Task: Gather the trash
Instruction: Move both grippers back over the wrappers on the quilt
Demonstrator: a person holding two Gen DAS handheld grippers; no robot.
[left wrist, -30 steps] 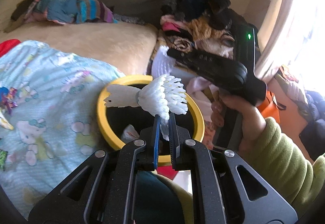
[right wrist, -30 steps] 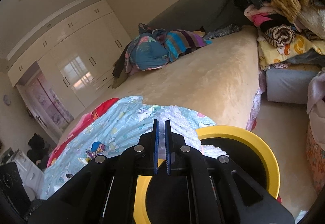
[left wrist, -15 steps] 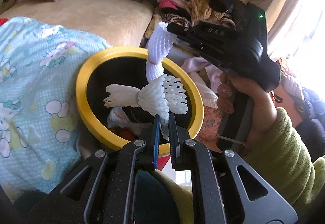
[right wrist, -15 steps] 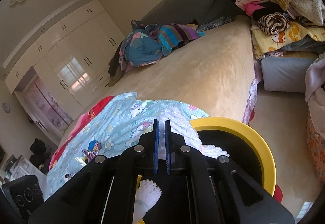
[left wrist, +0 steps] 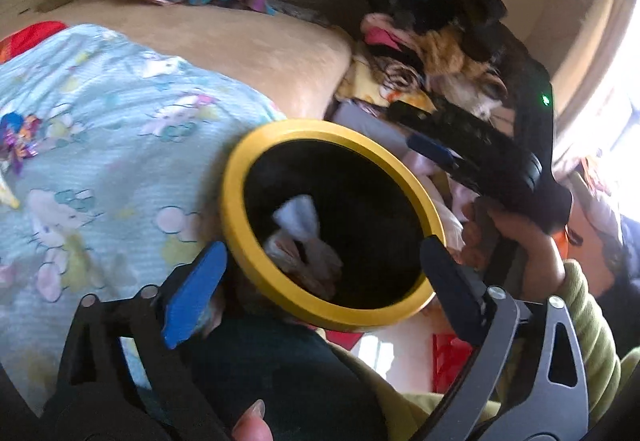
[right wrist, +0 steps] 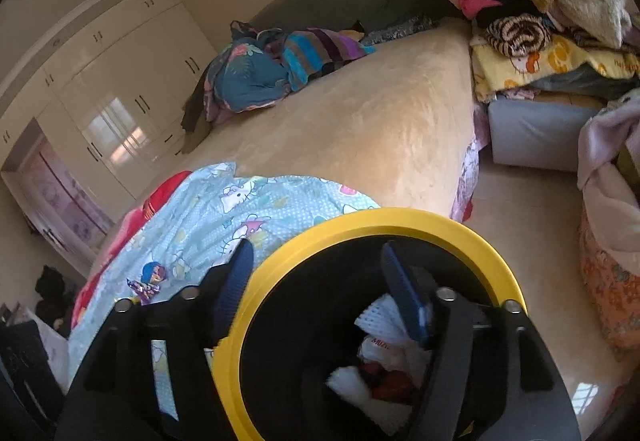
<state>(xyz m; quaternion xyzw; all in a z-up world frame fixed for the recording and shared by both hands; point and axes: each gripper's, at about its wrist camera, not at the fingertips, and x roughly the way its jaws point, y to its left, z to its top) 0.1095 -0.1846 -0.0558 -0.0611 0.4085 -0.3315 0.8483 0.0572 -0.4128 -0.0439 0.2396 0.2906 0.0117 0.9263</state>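
White foam net [left wrist: 298,217] blurred inside yellow-rimmed bin [left wrist: 240,237], axis unclear, left gripper [left wrist: 320,273] and right gripper [right wrist: 316,281] fingers just spread, empty

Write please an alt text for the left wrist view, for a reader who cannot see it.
The left tongs stand wide open and empty above a yellow-rimmed trash bin, with white foam netting blurred inside it. The bin stands beside a bed with a light blue cartoon blanket; the right tongs hover by its far rim.

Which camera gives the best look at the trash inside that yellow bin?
The right wrist view: it looks down into the yellow-rimmed bin, showing white foam netting on other trash. The left wrist view shows the white pieces smeared by blur.
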